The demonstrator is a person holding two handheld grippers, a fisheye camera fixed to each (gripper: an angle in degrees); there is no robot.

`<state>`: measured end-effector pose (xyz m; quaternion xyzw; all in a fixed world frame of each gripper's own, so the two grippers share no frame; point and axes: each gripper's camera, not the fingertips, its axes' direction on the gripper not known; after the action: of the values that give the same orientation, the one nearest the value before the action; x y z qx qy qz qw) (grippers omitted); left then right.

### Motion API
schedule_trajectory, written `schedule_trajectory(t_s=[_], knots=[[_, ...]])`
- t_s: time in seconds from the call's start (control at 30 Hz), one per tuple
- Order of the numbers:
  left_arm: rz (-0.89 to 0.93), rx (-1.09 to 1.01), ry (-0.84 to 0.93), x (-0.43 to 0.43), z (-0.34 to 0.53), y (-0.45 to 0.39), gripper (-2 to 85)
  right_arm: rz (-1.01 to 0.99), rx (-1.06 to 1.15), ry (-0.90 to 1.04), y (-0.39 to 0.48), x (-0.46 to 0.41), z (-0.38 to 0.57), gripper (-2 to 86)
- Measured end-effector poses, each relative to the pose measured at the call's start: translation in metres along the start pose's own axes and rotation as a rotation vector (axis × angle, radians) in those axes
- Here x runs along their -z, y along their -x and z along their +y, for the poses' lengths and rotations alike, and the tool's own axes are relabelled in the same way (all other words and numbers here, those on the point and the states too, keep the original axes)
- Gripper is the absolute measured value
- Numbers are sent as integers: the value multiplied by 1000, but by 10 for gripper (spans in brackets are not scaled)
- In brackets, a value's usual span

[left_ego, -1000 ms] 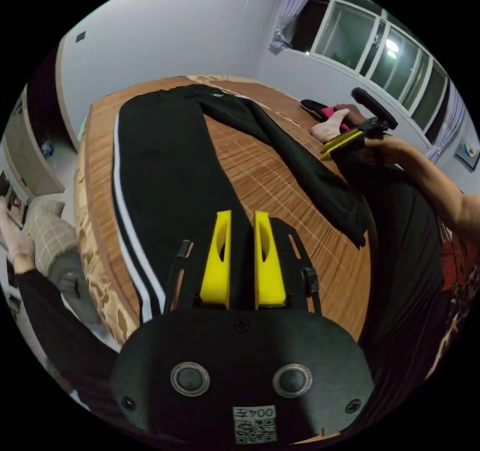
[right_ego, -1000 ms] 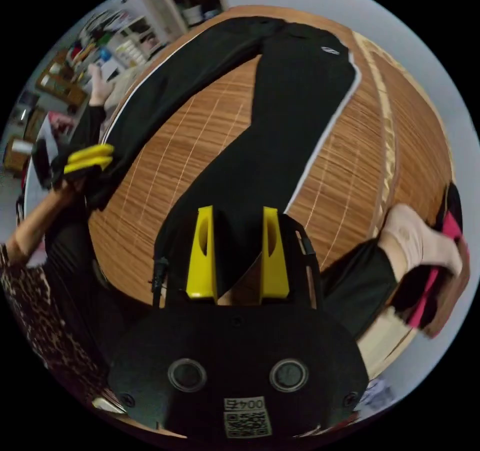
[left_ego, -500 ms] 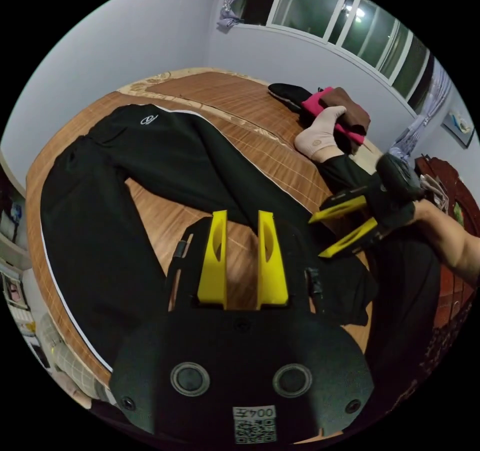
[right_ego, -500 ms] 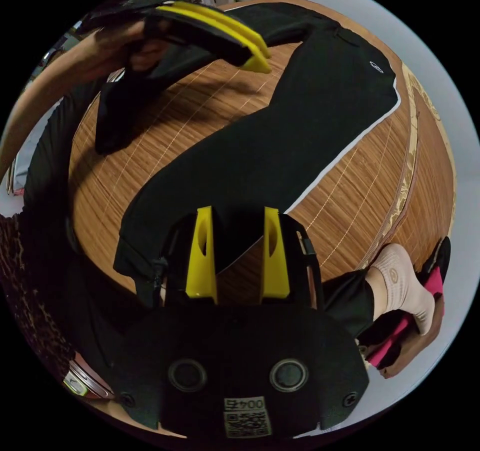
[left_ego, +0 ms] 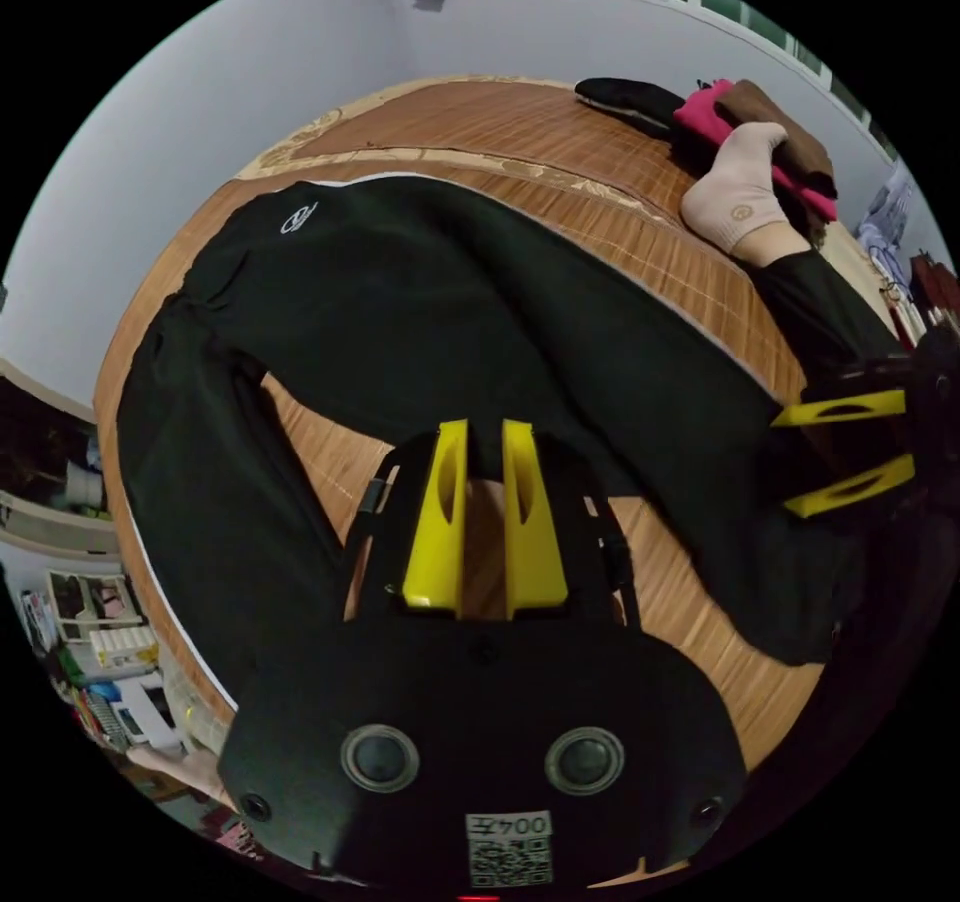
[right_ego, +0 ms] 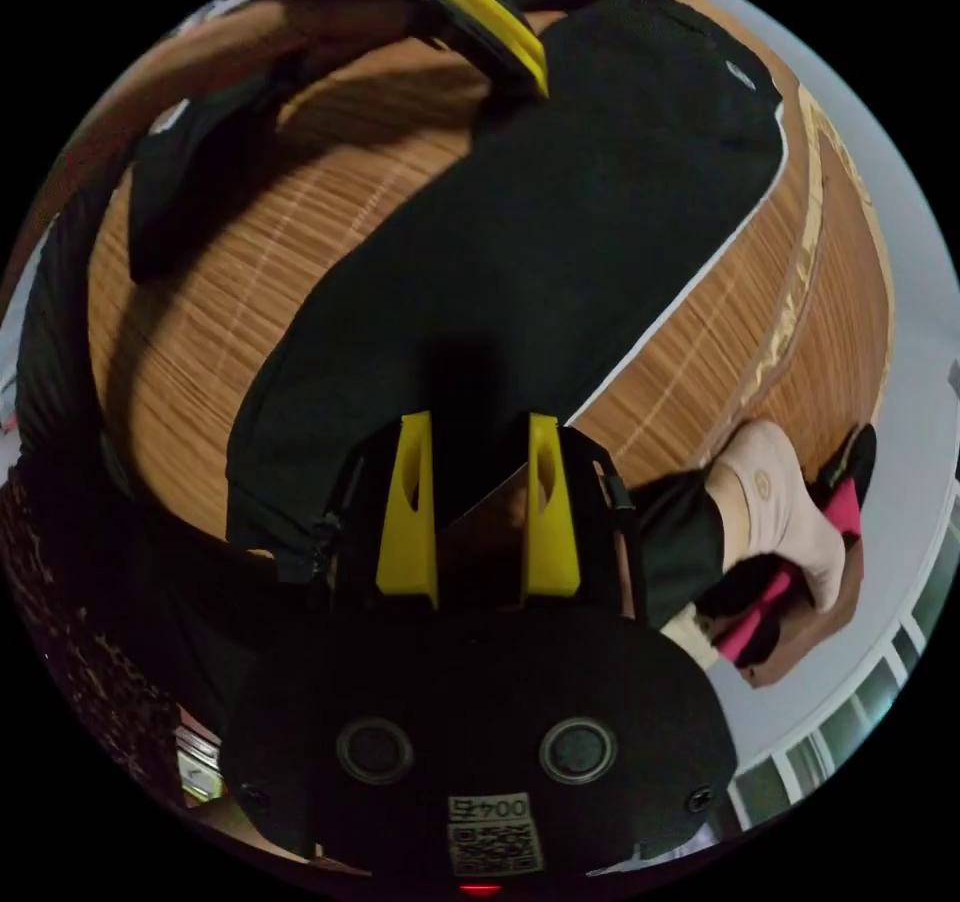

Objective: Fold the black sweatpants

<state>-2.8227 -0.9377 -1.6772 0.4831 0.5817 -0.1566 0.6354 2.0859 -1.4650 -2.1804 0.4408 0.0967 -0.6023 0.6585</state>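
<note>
Lying still unfolded, legs splayed apart on the woven mat (left_ego: pixel 560 132), black sweatpants (left_ego: pixel 420 312); left gripper (left_ego: pixel 485 512) jaws narrowly parted, empty; right gripper (right_ego: pixel 478 507) jaws open above a cuff.

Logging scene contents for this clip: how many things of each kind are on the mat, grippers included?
Sweatpants: 1
Hand-held grippers: 2, left and right
Socked foot: 1
Folded clothes in the pile, about: 3
Total: 7
</note>
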Motion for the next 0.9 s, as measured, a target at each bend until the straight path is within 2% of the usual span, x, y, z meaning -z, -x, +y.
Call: schedule_trajectory(t_s=[0.13,0.23,0.33,0.4,0.57,0.67,0.77,0.83,0.9], knots=[[91,88,-9,16,22,31,58,-13,-104,100,-21,-5,23,137],[121,101,-140,67,53,49,68,-54,-140,84,-34,0,44,139],[200,86,-199,115,102,71,97,-90,-164,-63,-42,24,70,140],[225,85,-217,139,151,84,131,-136,-192,-246,-48,49,97,141],[339,158,-159,136,224,95,162,-350,-270,-526,-57,72,143,126],[381,149,-87,119,240,79,133,-490,-345,-684,-57,78,167,120],[303,73,-43,126,256,48,50,-563,-426,-828,-50,77,194,130],[295,14,-90,153,276,31,38,-546,-454,-846,-44,78,209,135],[404,-60,-175,201,318,13,31,-525,-470,-885,-33,80,229,140]])
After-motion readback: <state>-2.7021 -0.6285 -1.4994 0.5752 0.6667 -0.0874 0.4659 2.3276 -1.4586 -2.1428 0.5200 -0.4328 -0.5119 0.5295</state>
